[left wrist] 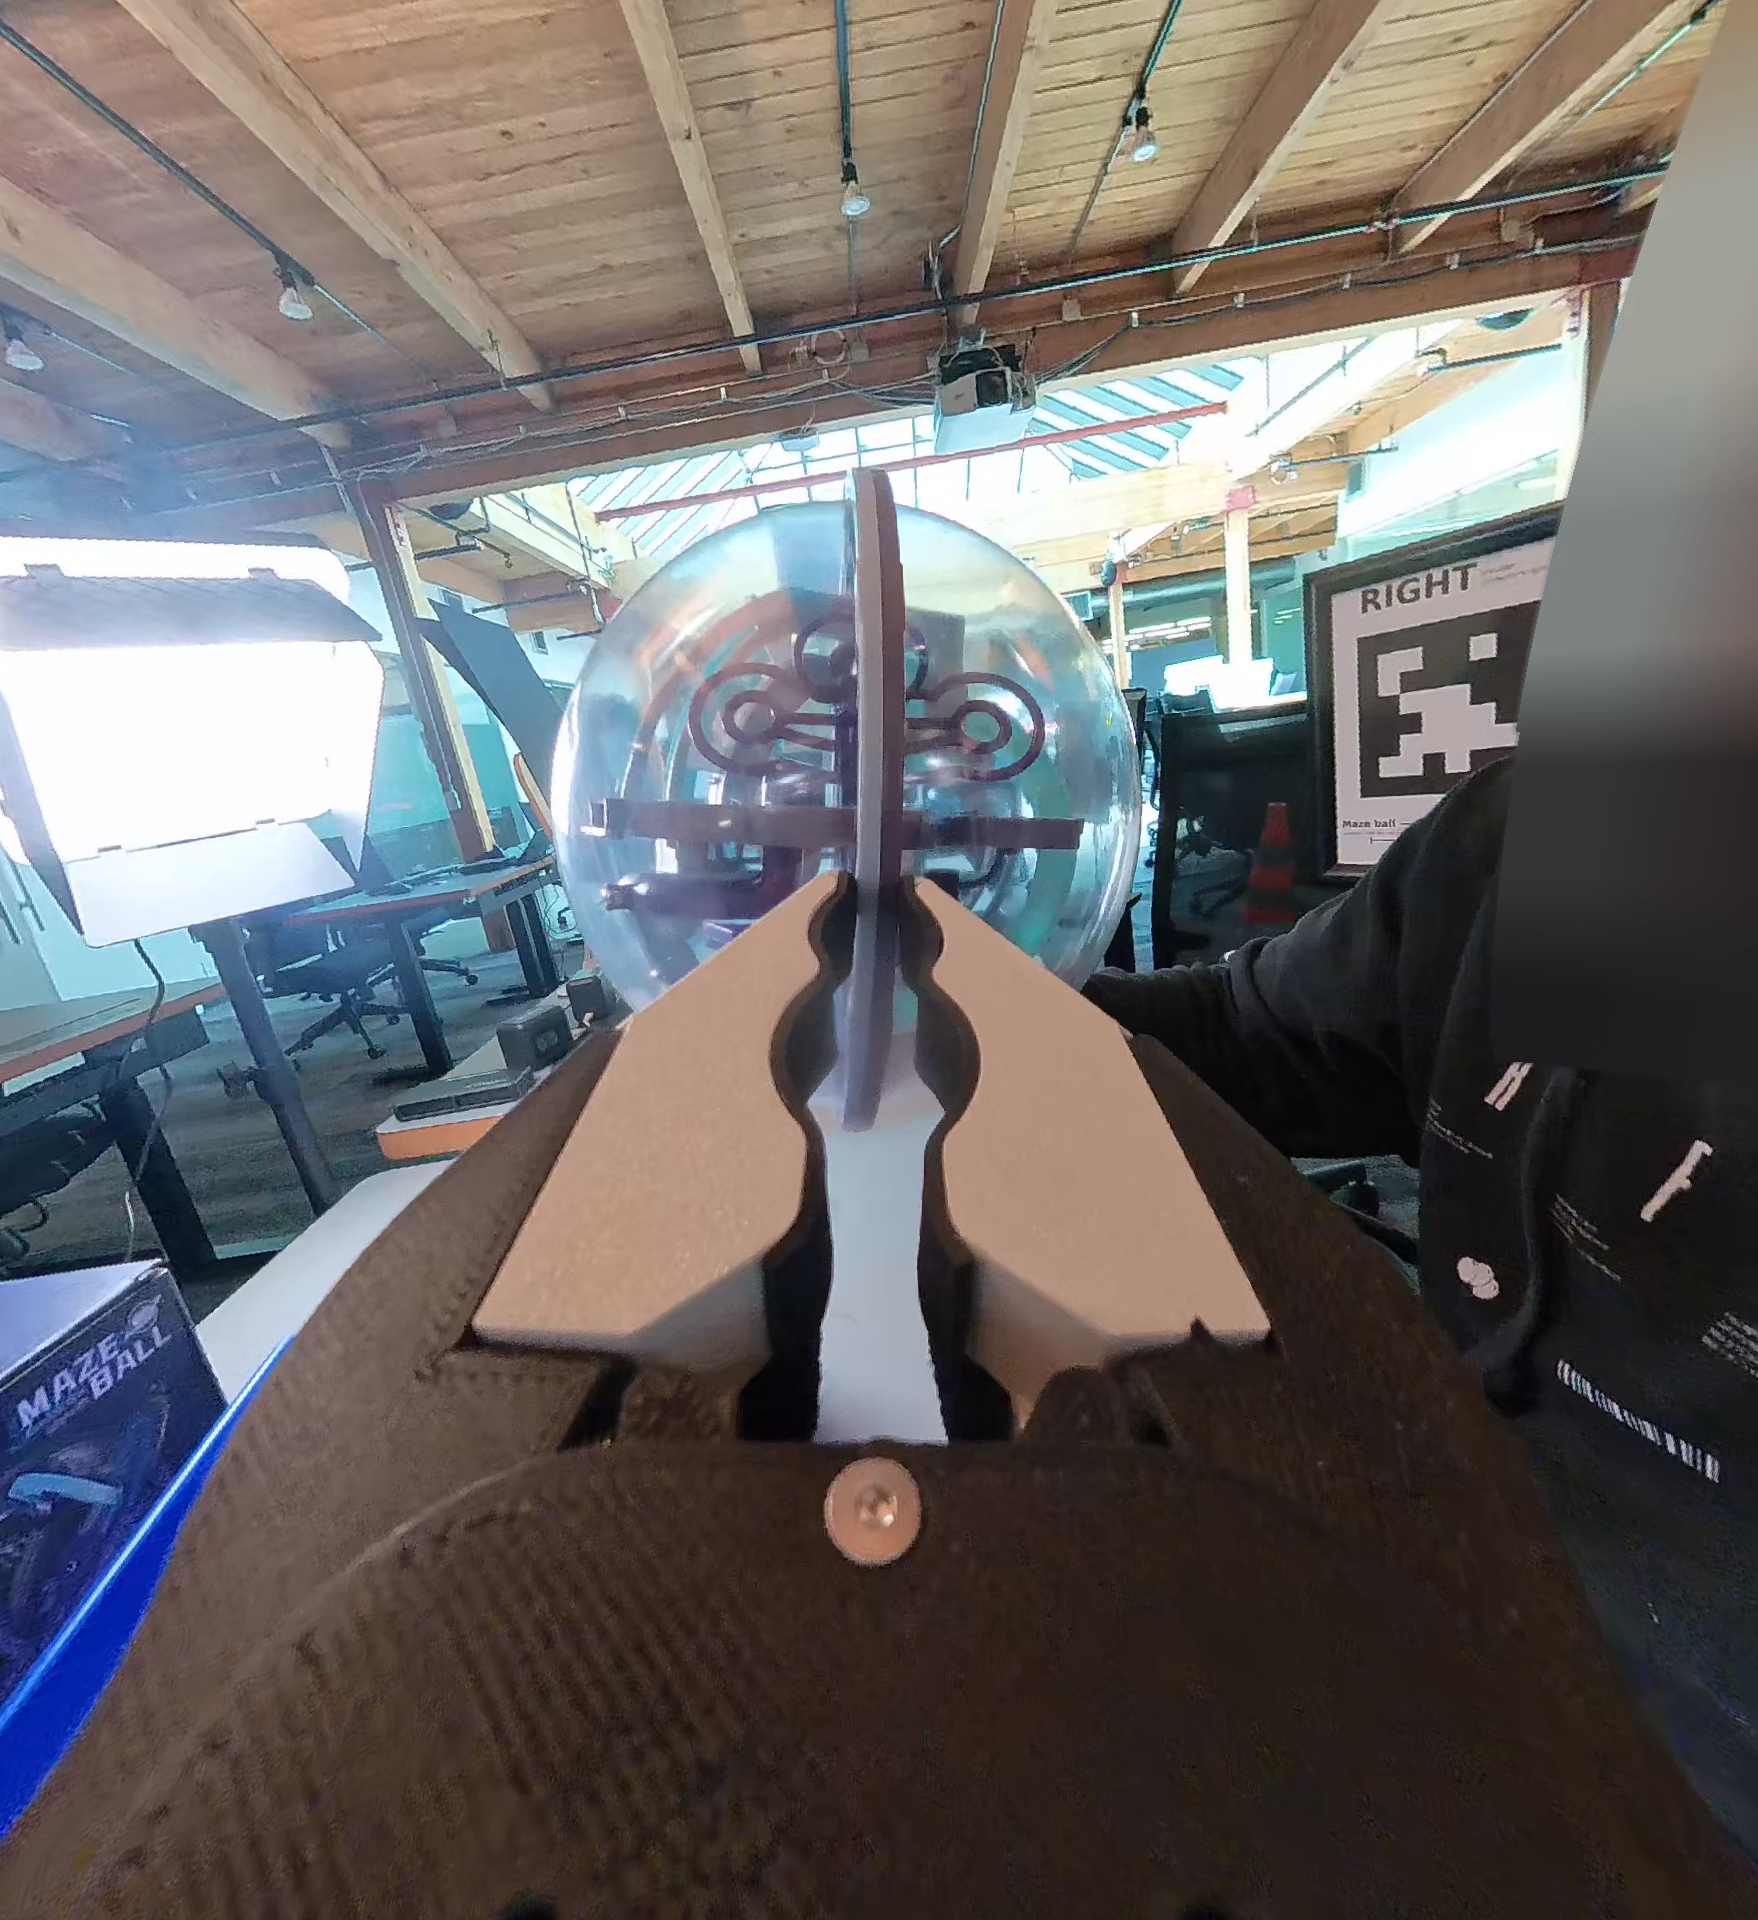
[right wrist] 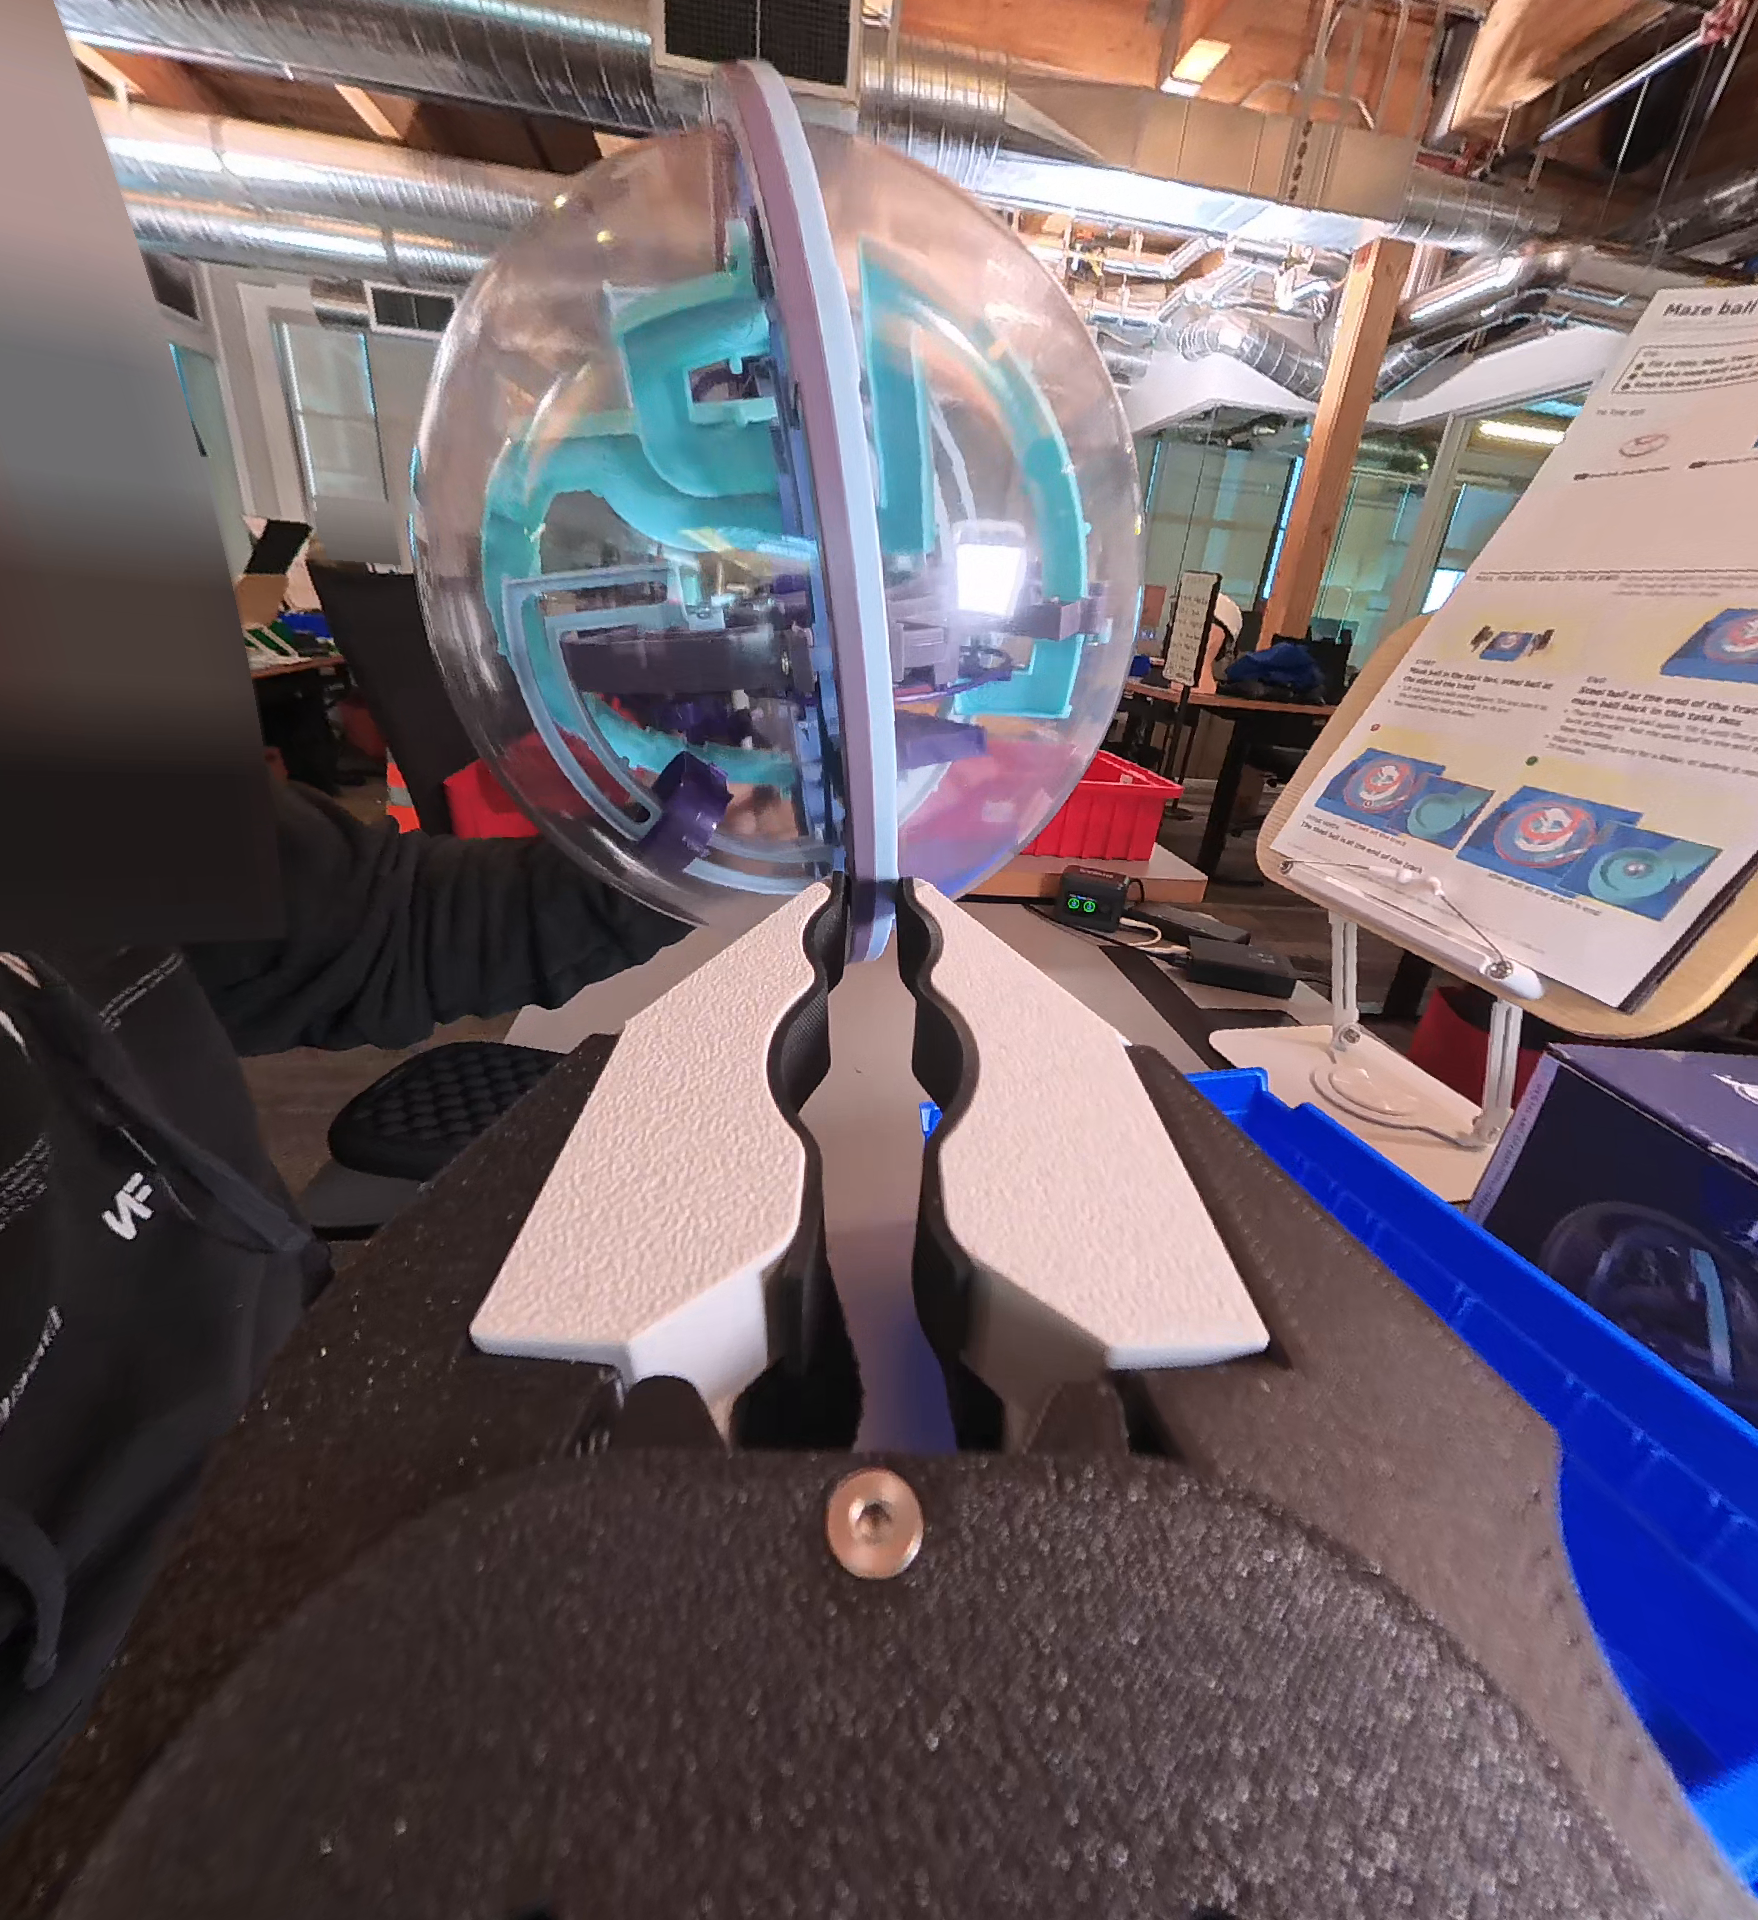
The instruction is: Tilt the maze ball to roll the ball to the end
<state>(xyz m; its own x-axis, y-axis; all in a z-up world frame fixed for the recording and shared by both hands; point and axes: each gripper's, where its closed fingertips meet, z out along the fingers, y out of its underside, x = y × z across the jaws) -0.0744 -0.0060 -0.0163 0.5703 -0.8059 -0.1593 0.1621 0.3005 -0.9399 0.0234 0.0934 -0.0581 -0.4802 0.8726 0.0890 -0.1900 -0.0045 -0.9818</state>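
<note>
The clear maze ball [left wrist: 844,727] is up in the air, its flat rim [right wrist: 859,904] pinched from opposite sides by the left hand-held gripper [left wrist: 877,894] and right hand-held gripper [right wrist: 870,894]; blue bin [right wrist: 1581,1403] low alongside.

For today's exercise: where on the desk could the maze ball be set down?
A white table strip between the blue bin and left gripper. The bin holds a box; stand and cables crowd beyond the right gripper. Both grip the maze ball.
</note>
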